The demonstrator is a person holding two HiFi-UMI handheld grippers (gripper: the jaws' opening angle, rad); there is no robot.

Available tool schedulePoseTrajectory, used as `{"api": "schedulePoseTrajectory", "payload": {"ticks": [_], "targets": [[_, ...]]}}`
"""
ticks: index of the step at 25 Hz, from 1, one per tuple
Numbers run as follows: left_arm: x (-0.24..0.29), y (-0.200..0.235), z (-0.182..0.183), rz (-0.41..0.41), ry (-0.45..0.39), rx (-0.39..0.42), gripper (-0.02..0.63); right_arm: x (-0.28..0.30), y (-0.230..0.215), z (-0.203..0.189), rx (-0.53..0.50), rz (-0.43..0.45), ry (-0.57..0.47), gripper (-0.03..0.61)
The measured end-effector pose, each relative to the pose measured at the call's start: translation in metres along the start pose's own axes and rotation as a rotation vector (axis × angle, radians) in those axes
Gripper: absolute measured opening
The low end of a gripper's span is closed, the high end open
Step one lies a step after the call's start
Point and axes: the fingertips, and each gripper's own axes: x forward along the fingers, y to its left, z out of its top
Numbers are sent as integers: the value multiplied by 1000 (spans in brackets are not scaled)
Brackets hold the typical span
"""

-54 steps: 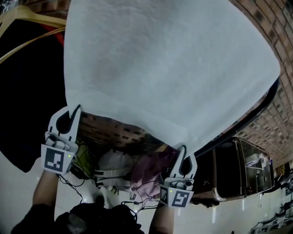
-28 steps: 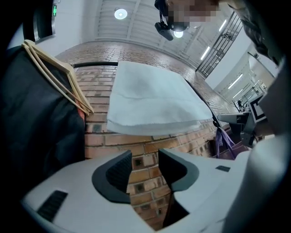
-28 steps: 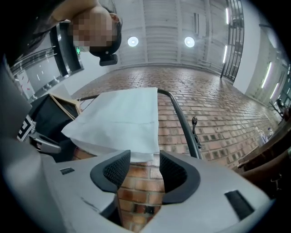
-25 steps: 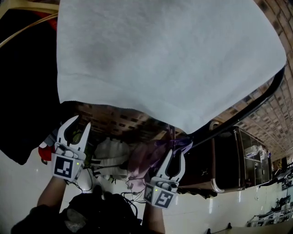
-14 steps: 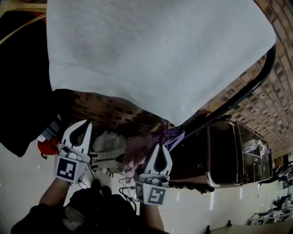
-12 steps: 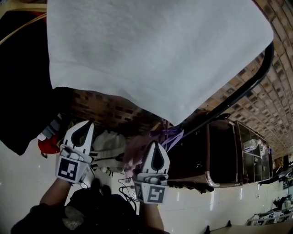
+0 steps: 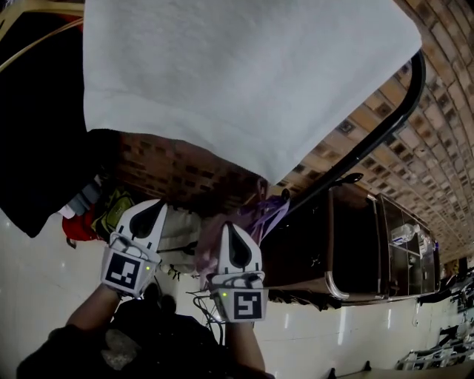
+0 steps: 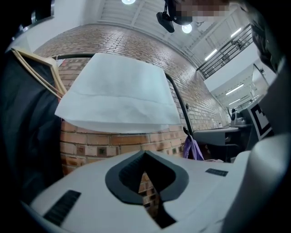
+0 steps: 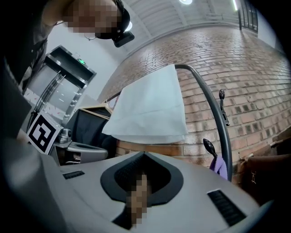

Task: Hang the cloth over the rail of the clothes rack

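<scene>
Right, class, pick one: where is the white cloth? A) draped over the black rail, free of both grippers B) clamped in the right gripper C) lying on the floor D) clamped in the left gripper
A: the white cloth hangs over the black rail, while the left gripper and the right gripper sit below it, jaws together and empty.

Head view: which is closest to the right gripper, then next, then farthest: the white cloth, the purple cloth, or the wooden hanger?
1. Purple cloth, hanging low, just beside the right gripper.
2. White cloth, draped over the black rail, higher up.
3. Tan wooden hanger, far top-left corner.
</scene>
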Motion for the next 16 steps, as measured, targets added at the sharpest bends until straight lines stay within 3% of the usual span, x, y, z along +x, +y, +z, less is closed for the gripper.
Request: {"api": "schedulePoseTrajectory", "payload": {"ticks": [7, 16], "targets": [[-8, -26, 4, 6, -22, 18, 9, -27, -11, 2, -2, -12, -13, -2], [-7, -67, 19, -48, -56, 1, 9, -68, -28, 15, -27, -43, -30, -2]]}}
